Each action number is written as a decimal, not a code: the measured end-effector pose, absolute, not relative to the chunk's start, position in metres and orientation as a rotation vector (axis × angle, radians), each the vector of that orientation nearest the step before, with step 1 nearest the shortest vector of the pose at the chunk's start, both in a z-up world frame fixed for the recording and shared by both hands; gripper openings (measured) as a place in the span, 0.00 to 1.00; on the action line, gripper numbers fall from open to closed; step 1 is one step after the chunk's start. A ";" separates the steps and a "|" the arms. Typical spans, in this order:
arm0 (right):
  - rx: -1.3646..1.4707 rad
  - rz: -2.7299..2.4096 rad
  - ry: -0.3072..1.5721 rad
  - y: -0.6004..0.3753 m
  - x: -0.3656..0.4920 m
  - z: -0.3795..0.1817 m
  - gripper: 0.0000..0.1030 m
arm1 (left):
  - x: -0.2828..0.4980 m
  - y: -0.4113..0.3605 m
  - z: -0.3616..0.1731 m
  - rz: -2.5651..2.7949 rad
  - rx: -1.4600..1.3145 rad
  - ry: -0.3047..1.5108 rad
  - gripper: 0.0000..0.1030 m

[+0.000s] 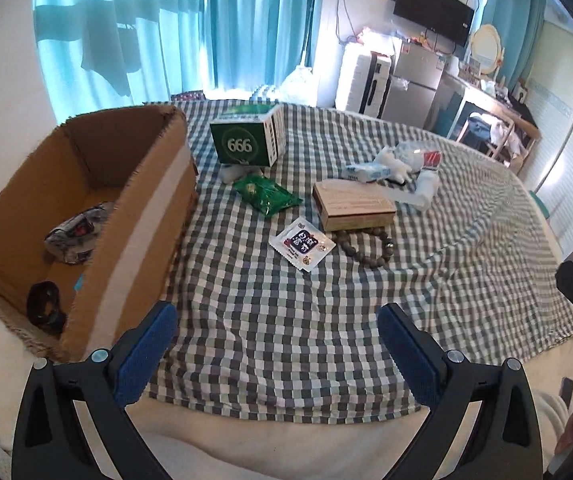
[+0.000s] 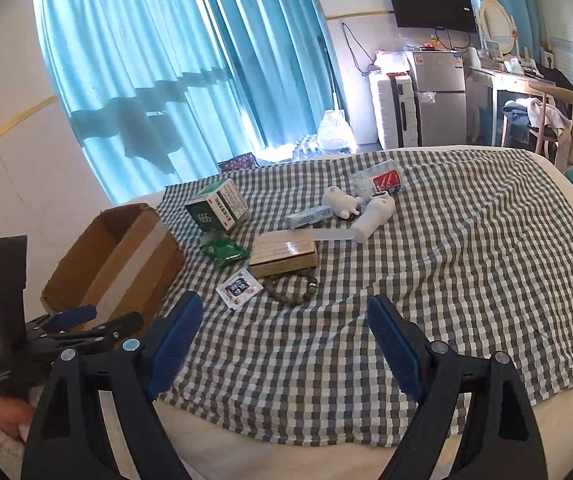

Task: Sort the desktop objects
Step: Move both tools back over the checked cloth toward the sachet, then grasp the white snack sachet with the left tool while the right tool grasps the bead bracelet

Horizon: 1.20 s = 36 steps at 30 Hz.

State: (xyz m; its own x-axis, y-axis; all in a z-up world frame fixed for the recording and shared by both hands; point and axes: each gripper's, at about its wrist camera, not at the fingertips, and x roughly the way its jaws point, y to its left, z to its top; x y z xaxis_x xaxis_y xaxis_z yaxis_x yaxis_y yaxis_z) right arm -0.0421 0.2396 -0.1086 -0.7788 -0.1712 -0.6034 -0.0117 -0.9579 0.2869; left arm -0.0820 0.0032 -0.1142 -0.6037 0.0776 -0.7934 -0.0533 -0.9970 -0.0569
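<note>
Cardboard forms the open box (image 1: pixel 86 208) at the left edge of the checked cloth (image 1: pixel 286 320) on the bed; it already contains a crumpled wrapper (image 1: pixel 74 236) and a dark ring-shaped item (image 1: pixel 44 306). We still have the unsorted things in a cluster beyond both tools. Nearest lie the white sachet (image 2: pixel 239 287) and the bead bracelet (image 2: pixel 294 286), side by side, with the flat wooden box (image 2: pixel 284 253) just behind them.

Left hand-held gripper (image 1: pixel 276 354): released, nothing between the pads, positioned beside the box.
Right hand-held gripper (image 2: pixel 284 350): released, empty, pointing almost straight at the bracelet.

We judge the right hand-held gripper better aligned with the bracelet and sachet. The wooden box's long axis runs across the right view, roughly crosswise to that tool's pointing line. The box lies to the cluster's left.
</note>
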 end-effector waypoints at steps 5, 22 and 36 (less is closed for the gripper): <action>1.020 -2.818 -0.453 0.244 -0.057 -0.136 0.83 | -0.106 0.010 -0.150 2.739 -1.466 -0.076 1.00; 1.239 -2.648 -0.507 0.239 -0.180 -0.239 0.61 | -0.208 0.048 -0.242 2.666 -1.515 0.155 1.00; 1.377 -2.624 -0.586 0.239 -0.208 -0.286 0.12 | -0.217 0.050 -0.253 2.595 -1.373 0.204 0.45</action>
